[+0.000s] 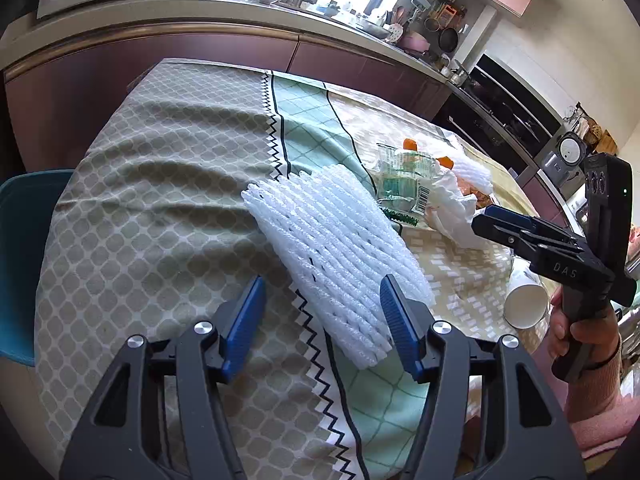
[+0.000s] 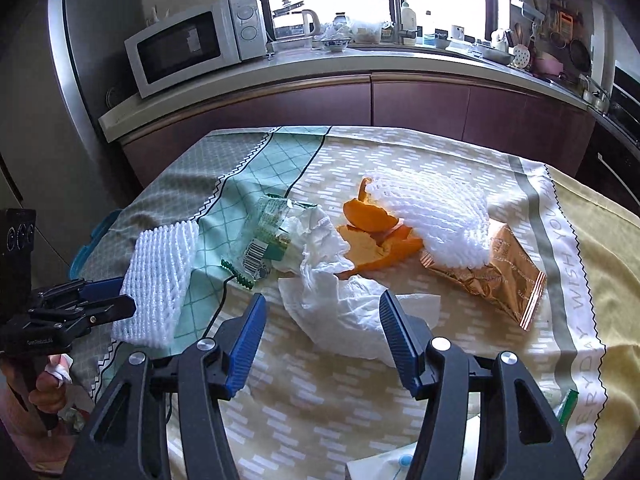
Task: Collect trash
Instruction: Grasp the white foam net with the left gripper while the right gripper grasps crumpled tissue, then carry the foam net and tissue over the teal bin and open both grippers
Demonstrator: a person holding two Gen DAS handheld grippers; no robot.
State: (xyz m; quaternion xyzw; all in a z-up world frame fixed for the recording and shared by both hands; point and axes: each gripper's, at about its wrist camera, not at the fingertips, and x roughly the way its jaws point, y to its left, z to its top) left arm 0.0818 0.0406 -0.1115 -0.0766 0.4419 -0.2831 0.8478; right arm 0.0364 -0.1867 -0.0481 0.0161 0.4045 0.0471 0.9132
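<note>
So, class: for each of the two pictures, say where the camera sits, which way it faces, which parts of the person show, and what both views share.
Left wrist: sits on the left gripper, looking down its open fingers at the flat foam net; the right gripper and its hand show.
Right wrist: sits on the right gripper, open above the white tissue; the left gripper shows.
Shared: foam net, tissue, green wrapper, orange peel, tablecloth.
</note>
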